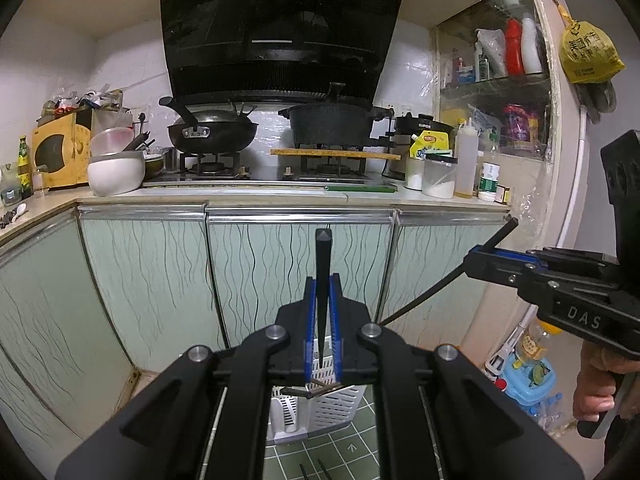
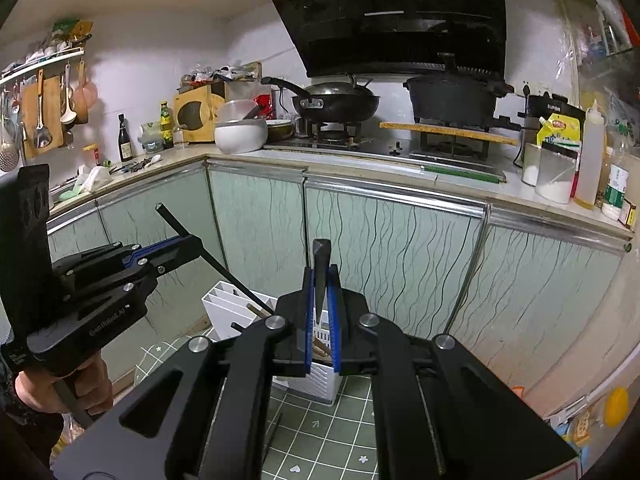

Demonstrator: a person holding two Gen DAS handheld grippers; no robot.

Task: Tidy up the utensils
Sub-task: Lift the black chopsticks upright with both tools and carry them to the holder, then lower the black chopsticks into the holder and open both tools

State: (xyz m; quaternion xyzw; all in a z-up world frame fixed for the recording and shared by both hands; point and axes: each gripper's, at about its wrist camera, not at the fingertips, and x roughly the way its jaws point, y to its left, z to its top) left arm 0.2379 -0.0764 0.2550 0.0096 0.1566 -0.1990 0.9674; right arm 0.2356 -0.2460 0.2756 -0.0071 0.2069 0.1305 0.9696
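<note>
Black chopsticks stand clamped upright, one in the left gripper (image 1: 322, 312), one in the right gripper (image 2: 321, 312). Directly below both sits the white slotted holder (image 2: 240, 304) on the floor; the left seems nearer.

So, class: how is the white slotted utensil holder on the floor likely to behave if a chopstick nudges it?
The white utensil holder looks like thin slotted plastic, so probably light. It stands tall and narrow on smooth green tiles, so it may slide or tip. The few sticks inside add little weight.
</note>
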